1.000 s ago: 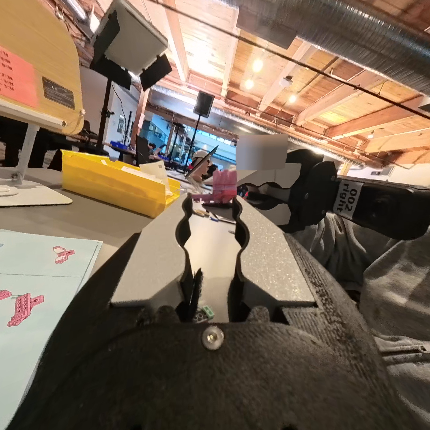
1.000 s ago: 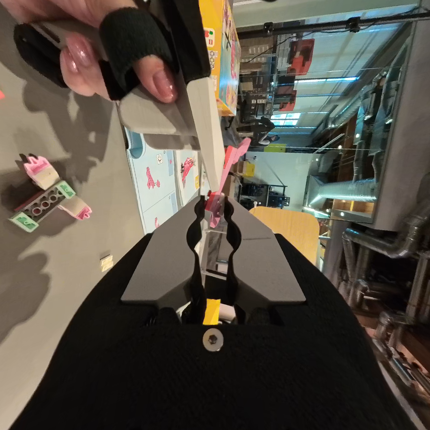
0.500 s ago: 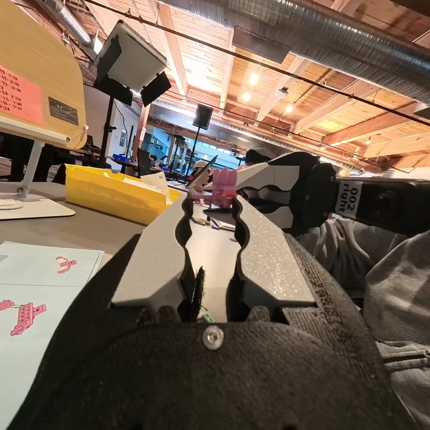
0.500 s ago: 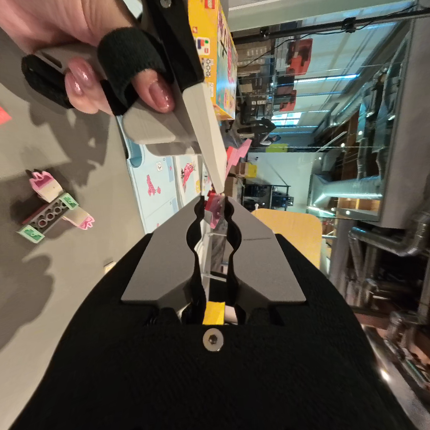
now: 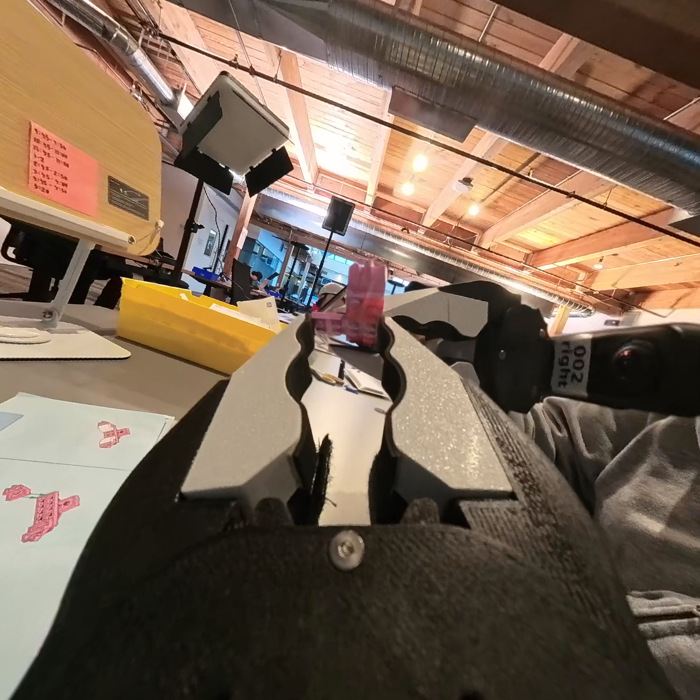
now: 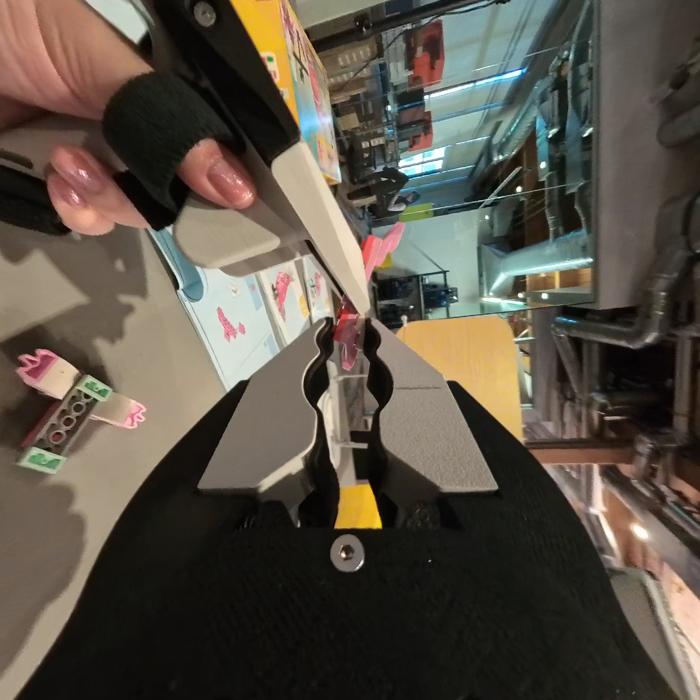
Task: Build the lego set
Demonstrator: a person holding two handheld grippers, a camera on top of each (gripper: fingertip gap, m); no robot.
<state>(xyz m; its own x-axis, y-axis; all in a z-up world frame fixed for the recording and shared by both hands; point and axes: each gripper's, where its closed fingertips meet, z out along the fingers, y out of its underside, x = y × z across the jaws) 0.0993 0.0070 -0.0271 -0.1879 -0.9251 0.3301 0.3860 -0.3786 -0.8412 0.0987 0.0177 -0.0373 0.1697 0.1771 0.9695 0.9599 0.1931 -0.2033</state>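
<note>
Lego sub-build, pink (image 5: 364, 308), held in mid-air, both our left tool (image 5: 345, 328) and right tool (image 6: 347, 326) clenched on it; grey-green chunk (image 6: 64, 413) unjoined on worktop (image 6: 159, 363), so we judge mid-build.

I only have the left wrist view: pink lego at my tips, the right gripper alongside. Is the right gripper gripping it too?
Observer: Yes. The right wrist view shows the right gripper pinching the pink lego piece, as the left gripper does.
Reviewer: Any other bricks out?
Observer: One loose sub-assembly, a grey holed brick with green ends and pink-and-white parts, lies on the table.
Reviewer: And the box?
Observer: A yellow set box stands beyond the instruction sheet.
</note>
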